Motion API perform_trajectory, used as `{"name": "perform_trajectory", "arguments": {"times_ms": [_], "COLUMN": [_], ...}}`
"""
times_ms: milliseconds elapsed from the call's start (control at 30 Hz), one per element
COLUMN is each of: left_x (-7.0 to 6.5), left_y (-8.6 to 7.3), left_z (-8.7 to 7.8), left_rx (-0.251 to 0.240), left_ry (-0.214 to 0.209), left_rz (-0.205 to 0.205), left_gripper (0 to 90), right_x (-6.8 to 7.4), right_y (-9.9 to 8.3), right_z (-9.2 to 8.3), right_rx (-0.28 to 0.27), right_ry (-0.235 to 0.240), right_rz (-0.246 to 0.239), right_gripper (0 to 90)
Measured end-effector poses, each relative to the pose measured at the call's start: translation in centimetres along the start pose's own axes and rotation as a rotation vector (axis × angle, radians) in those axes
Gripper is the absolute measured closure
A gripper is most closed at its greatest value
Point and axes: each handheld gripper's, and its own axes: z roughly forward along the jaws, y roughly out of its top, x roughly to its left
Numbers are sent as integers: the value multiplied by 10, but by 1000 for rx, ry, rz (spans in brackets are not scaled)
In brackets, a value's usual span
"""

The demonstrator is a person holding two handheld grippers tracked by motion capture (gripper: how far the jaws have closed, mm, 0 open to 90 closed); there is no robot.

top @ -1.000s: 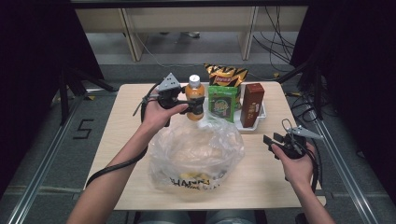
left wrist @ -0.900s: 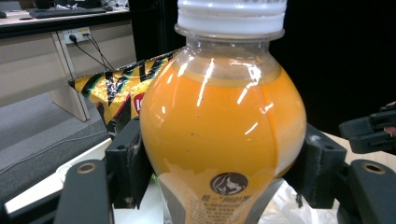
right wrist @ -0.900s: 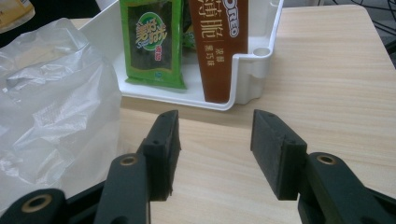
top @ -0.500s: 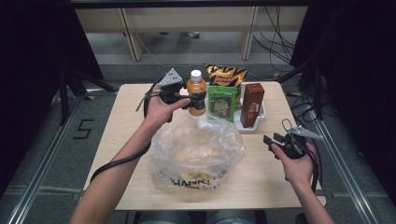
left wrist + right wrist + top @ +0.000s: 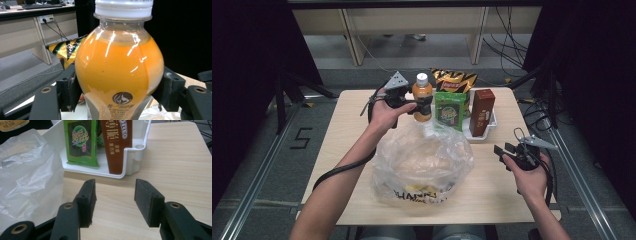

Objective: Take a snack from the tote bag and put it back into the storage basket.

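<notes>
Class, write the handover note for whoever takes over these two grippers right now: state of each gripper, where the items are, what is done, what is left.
Left gripper: shut on the orange juice bottle, held upright above the table's far side, behind the clear plastic bag.
Right gripper: open, empty, over the table's right side.
Green snack packet and brown Oreo box stand in the white tray; a yellow-black chip bag lies behind.
Done: bottle picked up.
Left, probably: put the bottle in the bag, then the other items.

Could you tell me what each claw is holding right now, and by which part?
The left claw grips the orange bottle by its lower belly, at the label's top. The right claw is open and holds nothing.
</notes>
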Motion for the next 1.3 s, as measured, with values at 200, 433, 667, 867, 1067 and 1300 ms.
{"name": "perform_trajectory", "arguments": {"times_ms": [200, 433, 667, 867, 1067, 1300], "left_x": [3, 7, 10, 12, 14, 18], "left_y": [0, -1, -3, -6, -9, -12], "left_z": [4, 9, 16, 22, 26, 31], "left_rx": [6, 13, 22, 27, 31, 36], "left_ry": [3, 5, 3, 0, -1, -2], "left_rz": [9, 17, 20, 18, 13, 14], "left_gripper": [311, 311, 311, 310, 311, 311], "right_x": [1, 3, 3, 3, -1, 0], "right_y": [0, 0, 0, 0, 0, -1], "right_z": [-1, 1, 2, 3, 4, 3], "right_rx": [5, -6, -4, -8, -20, -7], "right_ry": [2, 1, -11, -11, -15, -2], "right_rz": [18, 38, 51, 55, 19, 20], "right_gripper": [520, 519, 518, 517, 517, 517]}}
